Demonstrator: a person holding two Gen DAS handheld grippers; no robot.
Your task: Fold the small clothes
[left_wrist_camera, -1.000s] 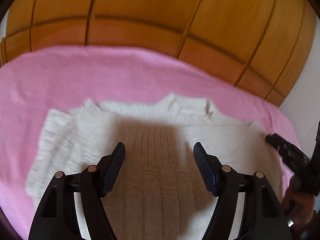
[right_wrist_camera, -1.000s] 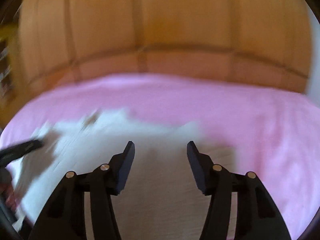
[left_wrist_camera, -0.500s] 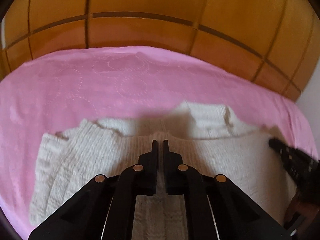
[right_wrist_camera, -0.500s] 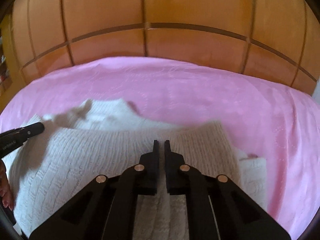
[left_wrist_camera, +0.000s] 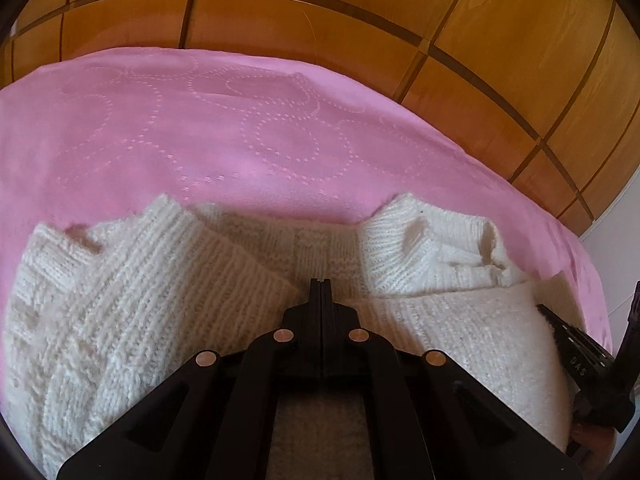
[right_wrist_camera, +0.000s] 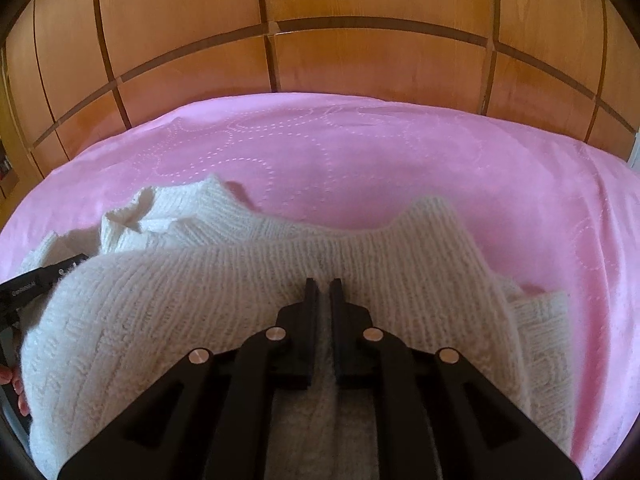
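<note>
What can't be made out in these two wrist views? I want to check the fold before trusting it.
- Near edge of the sweater: cut off by the bottom of both views, behind the gripper bodies.
- Whether the left gripper pinches knit: its shut fingers hide the contact.
- Right gripper: wool shows in the slit; how many layers, unclear.
- Bedspread under the sweater: covered.

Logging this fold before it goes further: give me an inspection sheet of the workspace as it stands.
Surface: pink sheet, stitched with dotted rings.
Job's things: white knit sweater, near part lifted toward far edge.
Clutter: nothing seen.
Grippers: left tongs shut, right tongs shut on a fold of the sweater; whether the left pinches knit cannot be told.
Cables: nothing seen.
Surroundings: wooden panelled wall behind.
</note>
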